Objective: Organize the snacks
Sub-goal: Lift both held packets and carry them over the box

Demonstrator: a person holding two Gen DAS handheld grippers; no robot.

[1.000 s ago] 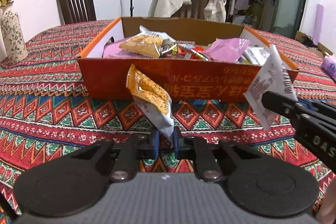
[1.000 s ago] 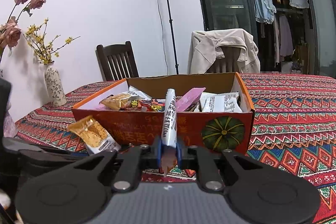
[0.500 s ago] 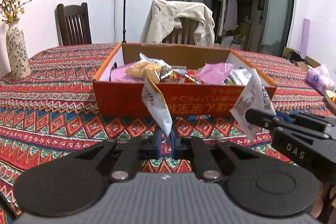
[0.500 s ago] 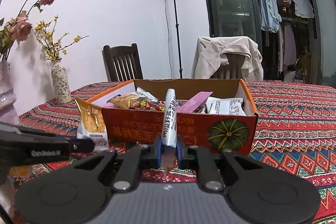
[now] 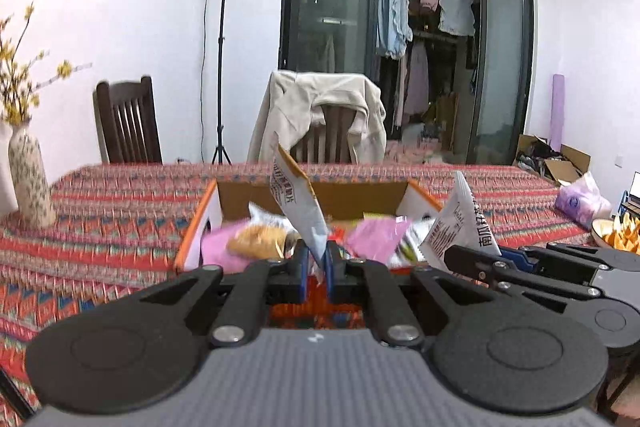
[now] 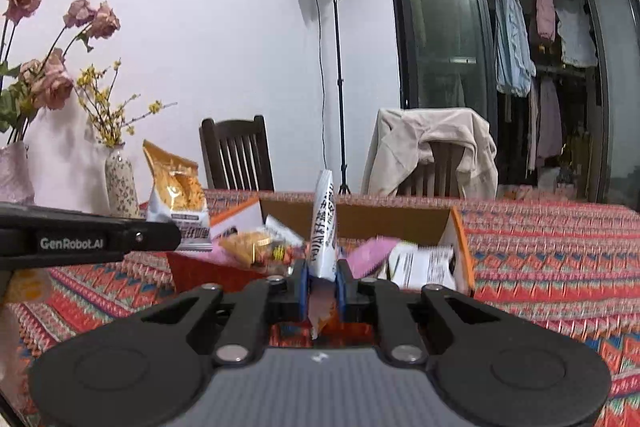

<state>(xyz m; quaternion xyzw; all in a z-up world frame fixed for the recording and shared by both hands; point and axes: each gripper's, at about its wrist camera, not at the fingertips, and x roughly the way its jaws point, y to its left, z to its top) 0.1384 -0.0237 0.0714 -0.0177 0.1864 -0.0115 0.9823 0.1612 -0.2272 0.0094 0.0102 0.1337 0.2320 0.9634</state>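
While clamped shut on one snack packet (image 5: 298,205) each, left gripper (image 5: 316,265) and right gripper (image 6: 323,283), raised just near of the snack box (image 5: 200,223); next, judged: carry over rim, release inside.

the box's (image 5: 208,223) front wall is hidden behind the left gripper (image 5: 316,265). the snacks inside (image 5: 260,241) are blurred, labels unreadable. a dish (image 5: 616,239), perhaps of fruit, is cut off at the right edge.
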